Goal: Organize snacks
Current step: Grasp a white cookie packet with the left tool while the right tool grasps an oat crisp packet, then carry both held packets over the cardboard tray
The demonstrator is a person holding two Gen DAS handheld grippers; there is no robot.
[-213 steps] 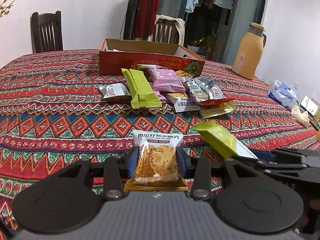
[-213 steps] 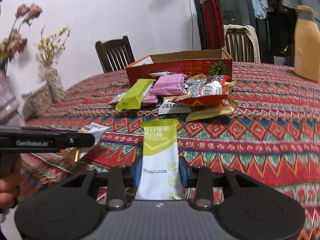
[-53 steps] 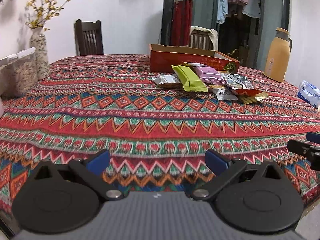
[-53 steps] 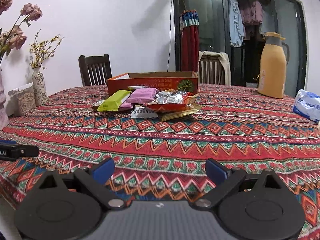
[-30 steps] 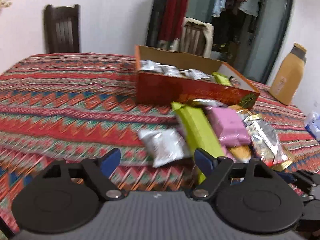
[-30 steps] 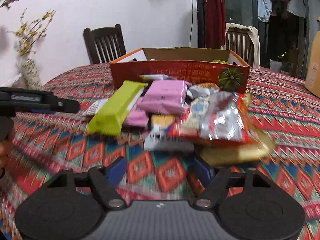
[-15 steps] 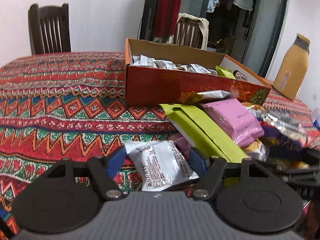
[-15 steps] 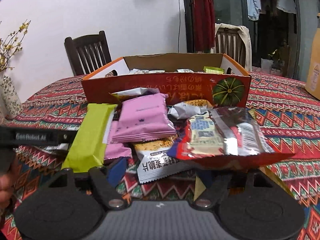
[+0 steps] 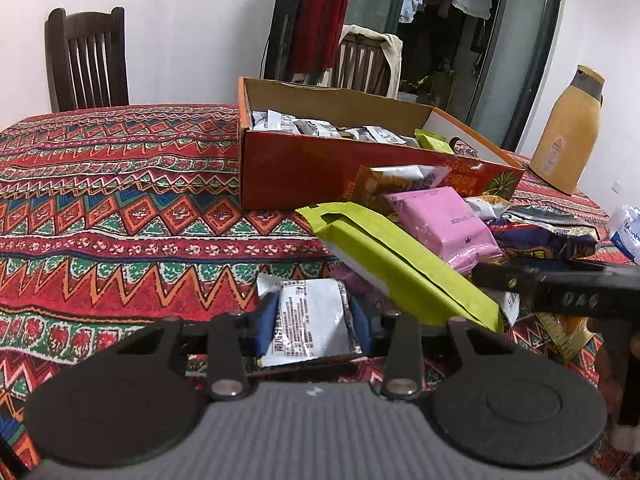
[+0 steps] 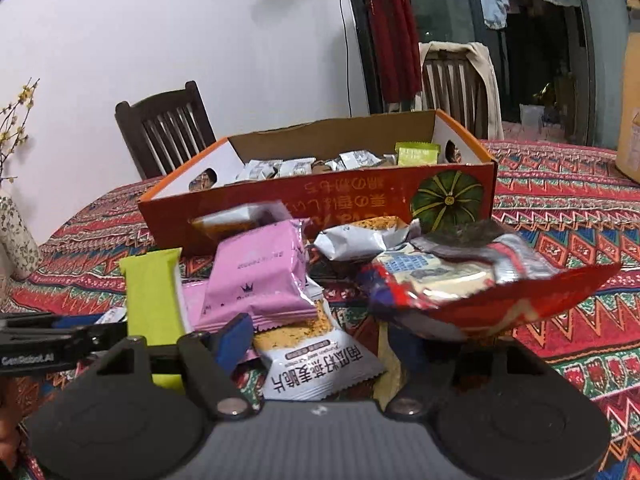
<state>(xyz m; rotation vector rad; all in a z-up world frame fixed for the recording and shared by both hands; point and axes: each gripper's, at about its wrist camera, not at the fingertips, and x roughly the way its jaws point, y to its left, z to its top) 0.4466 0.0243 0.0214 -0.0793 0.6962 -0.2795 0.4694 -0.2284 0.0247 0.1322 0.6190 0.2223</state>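
The left tongs (image 9: pixel 312 322) are low over the worktop (image 9: pixel 120 208), which carries a red patterned cloth. Their jaws are closing, and a small silver snack packet (image 9: pixel 310 320) lies between the two blue pads (image 9: pixel 267 322). The pads stand at the two side edges of the packet and seem to press it, so the packet is clamped, with its printed side up. It rests at the near edge of the snack pile, just beside a long green bar (image 9: pixel 404 268) that lies tilted over other packets.

The right tongs (image 10: pixel 320 344) are apart. Between their jaws lies a white and orange cracker packet (image 10: pixel 316 360), but the left blue pad (image 10: pixel 234 336) does not touch it, and the right pad is hidden under a red foil bag (image 10: pixel 480 292), so nothing is gripped there.

Behind the pile stands an open orange cardboard box (image 9: pixel 320 172) that already holds several silver packets and a green one. A pink packet (image 10: pixel 260 276) lies on top of the pile, in front of the box. In the left wrist view the other tool comes in from the right edge, near the pile. A yellow flask (image 9: pixel 568 132) stands well apart on the far right of the worktop, and a dark wooden chair (image 9: pixel 86 60) is behind it.
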